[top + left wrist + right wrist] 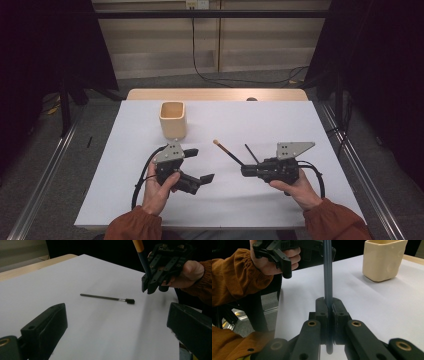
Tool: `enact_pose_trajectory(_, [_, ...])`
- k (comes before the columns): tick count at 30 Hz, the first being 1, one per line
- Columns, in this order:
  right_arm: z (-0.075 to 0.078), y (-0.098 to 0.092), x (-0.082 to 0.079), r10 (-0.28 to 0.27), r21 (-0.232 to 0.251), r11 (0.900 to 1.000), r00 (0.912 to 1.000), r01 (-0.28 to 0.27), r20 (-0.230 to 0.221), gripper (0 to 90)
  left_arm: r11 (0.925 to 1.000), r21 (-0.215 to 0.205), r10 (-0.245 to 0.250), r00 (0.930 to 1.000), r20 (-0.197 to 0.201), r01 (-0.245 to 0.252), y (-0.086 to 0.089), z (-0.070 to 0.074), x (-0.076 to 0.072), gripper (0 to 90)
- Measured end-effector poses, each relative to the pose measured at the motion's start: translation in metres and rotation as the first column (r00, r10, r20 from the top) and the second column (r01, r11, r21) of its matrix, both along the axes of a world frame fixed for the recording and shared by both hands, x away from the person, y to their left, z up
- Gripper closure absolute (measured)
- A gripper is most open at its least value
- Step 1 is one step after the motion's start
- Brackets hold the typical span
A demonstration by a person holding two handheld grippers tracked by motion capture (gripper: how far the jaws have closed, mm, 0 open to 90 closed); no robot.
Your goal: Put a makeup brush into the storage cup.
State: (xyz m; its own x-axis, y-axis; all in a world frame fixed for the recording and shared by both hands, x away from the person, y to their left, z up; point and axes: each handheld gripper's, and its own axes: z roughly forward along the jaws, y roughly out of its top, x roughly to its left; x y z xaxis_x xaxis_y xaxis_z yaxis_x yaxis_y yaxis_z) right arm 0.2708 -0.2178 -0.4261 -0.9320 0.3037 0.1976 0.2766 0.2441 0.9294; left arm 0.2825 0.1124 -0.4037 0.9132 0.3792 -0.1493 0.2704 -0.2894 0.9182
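My right gripper (244, 171) is shut on the dark handle of a paint brush (227, 152), whose tan end points up and away towards the cup. In the right gripper view the handle (327, 277) stands pinched between the two jaws. A second, thin black brush (251, 153) lies flat on the white table (280, 120) just beyond the right gripper; in the left gripper view this brush (107, 298) rests alone on the sheet. My left gripper (200, 165) is held above the table at the left, open, with nothing between its jaws.
A cream square cup (173, 120) stands upright towards the far left of the table, behind the left gripper. The table's wooden far edge (215, 94) shows beyond the white sheet. Dark curtains and metal rails flank both sides.
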Motion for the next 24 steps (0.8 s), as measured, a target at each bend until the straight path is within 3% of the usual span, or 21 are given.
enact_pose_trajectory(5, [-0.001, 0.0, 0.001, 0.002, -0.002, 1.0, 1.0, -0.002, 0.003, 85.7, 0.9996, -0.013, -0.026, 0.9996, -0.01, 0.025, -0.01, 0.003, 0.001, 3.3])
enact_pose_trajectory(8, [-0.001, 0.0, 0.0, 0.004, -0.004, 1.0, 1.0, -0.004, 0.002, 85.7, 1.0, 0.0, -0.008, 0.9999, 0.006, 0.008, -0.016, 0.005, 0.001, 2.9])
enact_pose_trajectory(13, [-0.001, 0.001, 0.0, 0.003, -0.005, 1.0, 1.0, -0.003, 0.0, 85.6, 0.9995, -0.025, -0.019, 0.9998, 0.002, 0.019, -0.022, 0.006, 0.002, 2.9])
enact_pose_trajectory(18, [-0.002, 0.001, 0.002, -0.002, -0.007, 1.0, 1.0, 0.002, -0.003, 85.6, 1.0, -0.004, 0.0, 0.9999, 0.016, 0.0, -0.029, 0.008, 0.002, 4.5])
enact_pose_trajectory(24, [-0.003, 0.002, 0.002, -0.004, -0.009, 1.0, 1.0, 0.004, -0.004, 85.6, 0.9994, -0.025, -0.026, 0.9997, 0.004, 0.026, -0.038, 0.01, 0.004, 4.6])
